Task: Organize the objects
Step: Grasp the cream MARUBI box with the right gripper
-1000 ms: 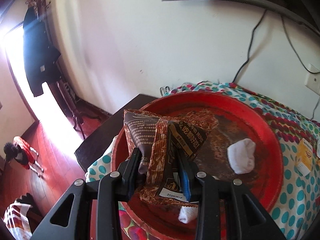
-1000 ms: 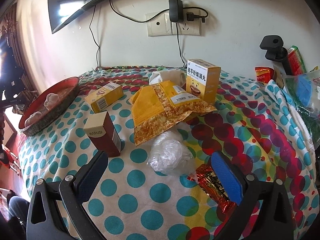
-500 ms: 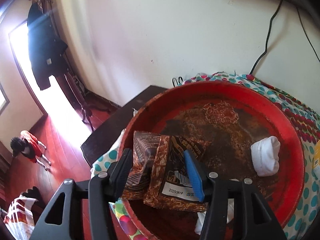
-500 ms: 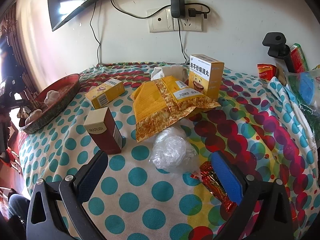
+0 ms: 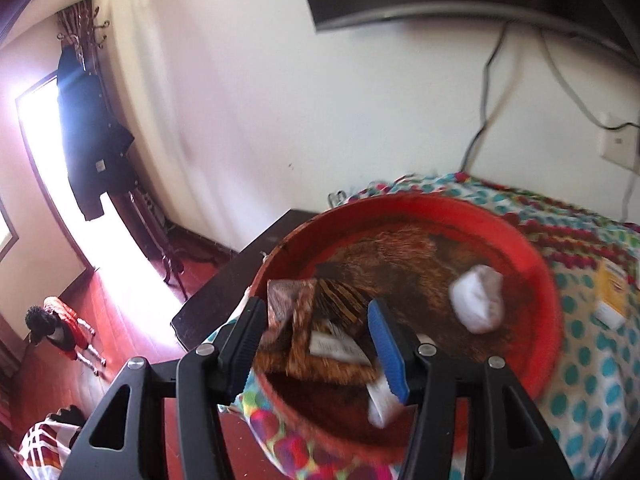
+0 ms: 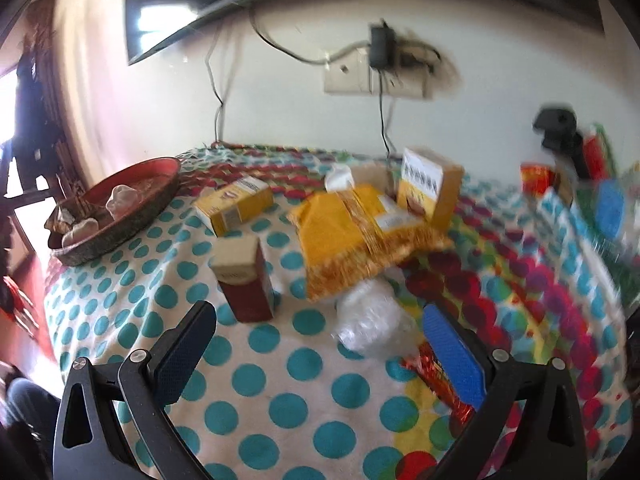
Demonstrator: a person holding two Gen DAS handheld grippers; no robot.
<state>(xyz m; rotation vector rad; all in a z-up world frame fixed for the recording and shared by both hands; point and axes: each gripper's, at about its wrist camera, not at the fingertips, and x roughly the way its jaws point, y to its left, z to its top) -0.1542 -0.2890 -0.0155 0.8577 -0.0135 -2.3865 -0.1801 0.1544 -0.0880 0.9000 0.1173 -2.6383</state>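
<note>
In the left wrist view a brown snack packet (image 5: 320, 328) lies inside the round red tray (image 5: 532, 280). Two white wrapped lumps (image 5: 476, 300) rest there too. My left gripper (image 5: 316, 344) is open, its fingers either side of the packet's near end without pressing it. In the right wrist view my right gripper (image 6: 316, 320) is open and empty above the dotted tablecloth (image 6: 280, 380). Just beyond it are a dark red box (image 6: 244, 288), a clear plastic bag (image 6: 368, 320) and a red foil packet (image 6: 436, 376) by the blue pad.
A flat yellow box (image 6: 234, 210), a yellow packet (image 6: 356, 236) and an upright yellow box (image 6: 430, 188) sit mid-table. The red tray (image 6: 160, 168) stands at the table's left edge, a dark side table (image 5: 224, 292) beside it. A wall socket (image 6: 376, 76) and cables hang behind.
My left gripper has opened and let go of the brown packet, which now lies lower in the tray; the gripper has drawn back a little. The right gripper has barely moved.
</note>
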